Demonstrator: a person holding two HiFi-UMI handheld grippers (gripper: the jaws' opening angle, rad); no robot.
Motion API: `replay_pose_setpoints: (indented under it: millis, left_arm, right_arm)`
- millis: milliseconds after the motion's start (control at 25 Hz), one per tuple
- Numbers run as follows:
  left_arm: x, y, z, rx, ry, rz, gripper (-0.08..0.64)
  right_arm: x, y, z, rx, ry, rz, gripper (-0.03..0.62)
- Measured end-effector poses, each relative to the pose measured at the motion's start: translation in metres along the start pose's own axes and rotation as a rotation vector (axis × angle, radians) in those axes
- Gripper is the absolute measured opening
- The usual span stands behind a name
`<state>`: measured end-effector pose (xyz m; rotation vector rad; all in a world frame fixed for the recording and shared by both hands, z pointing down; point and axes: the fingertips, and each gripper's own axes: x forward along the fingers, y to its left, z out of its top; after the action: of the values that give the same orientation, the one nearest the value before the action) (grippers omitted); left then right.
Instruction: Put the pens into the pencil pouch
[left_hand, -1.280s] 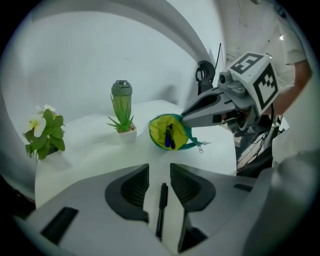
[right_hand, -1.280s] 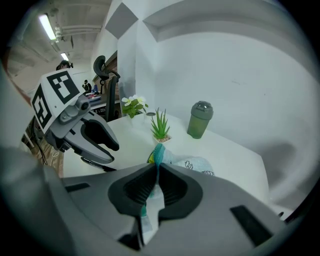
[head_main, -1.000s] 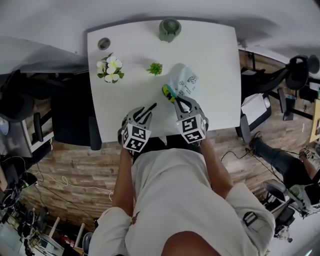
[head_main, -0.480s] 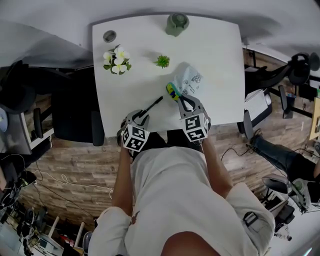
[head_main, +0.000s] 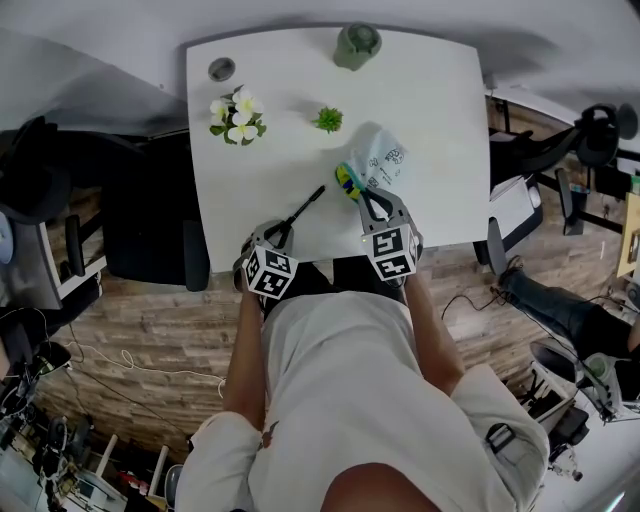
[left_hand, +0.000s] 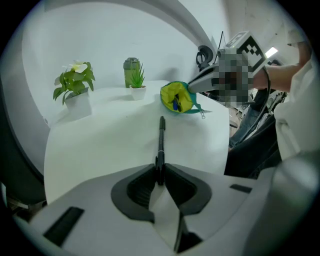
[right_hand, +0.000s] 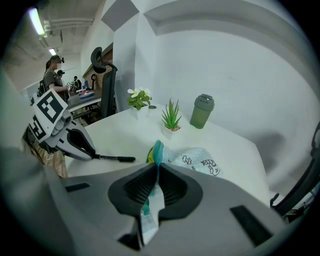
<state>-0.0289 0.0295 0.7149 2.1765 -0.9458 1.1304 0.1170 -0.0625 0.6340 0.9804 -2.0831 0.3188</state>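
Note:
A black pen (head_main: 305, 205) lies on the white table (head_main: 430, 110), pointing toward the pouch. My left gripper (head_main: 279, 234) has just been closing and is now shut on the pen's near end (left_hand: 161, 137), with the pads pressing it from both sides. The pencil pouch (head_main: 381, 163) is white with printed figures, a teal rim and a yellow lining (left_hand: 176, 97); its mouth faces the pen and pens show inside. My right gripper (head_main: 366, 202) is shut on the pouch's near edge (right_hand: 156, 152) and holds the mouth up.
A pot of white flowers (head_main: 236, 110), a small green plant (head_main: 326, 120), a green cup (head_main: 357, 45) and a grey disc (head_main: 221, 69) stand at the table's far side. A dark chair (head_main: 150, 220) is left of the table. Both grippers are at the near edge.
My left gripper has slid back along the pen toward the near edge and its jaws have closed on the pen's end. The right gripper stays shut on the pouch.

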Motion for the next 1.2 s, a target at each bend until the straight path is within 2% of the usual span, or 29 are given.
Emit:
replay_pose_setpoints:
  millis: [200, 520, 800, 1200]
  left_arm:
    - [-0.001, 0.0, 0.001, 0.001, 0.018, -0.027, 0.055]
    - [-0.024, -0.002, 0.014, -0.032, -0.027, -0.056, 0.054]
    - [-0.031, -0.01, 0.043, 0.028, -0.044, -0.1, 0.054]
    - [-0.01, -0.019, 0.084, 0.109, -0.035, -0.152, 0.054]
  right_arm:
    - [-0.002, -0.002, 0.0, -0.005, 0.014, -0.011, 0.025]
    - [-0.003, -0.007, 0.005, -0.006, 0.01, -0.013, 0.025]
    - [-0.002, -0.007, 0.015, -0.004, -0.026, 0.003, 0.025]
    - [-0.003, -0.01, 0.02, -0.004, -0.031, 0.015, 0.025]
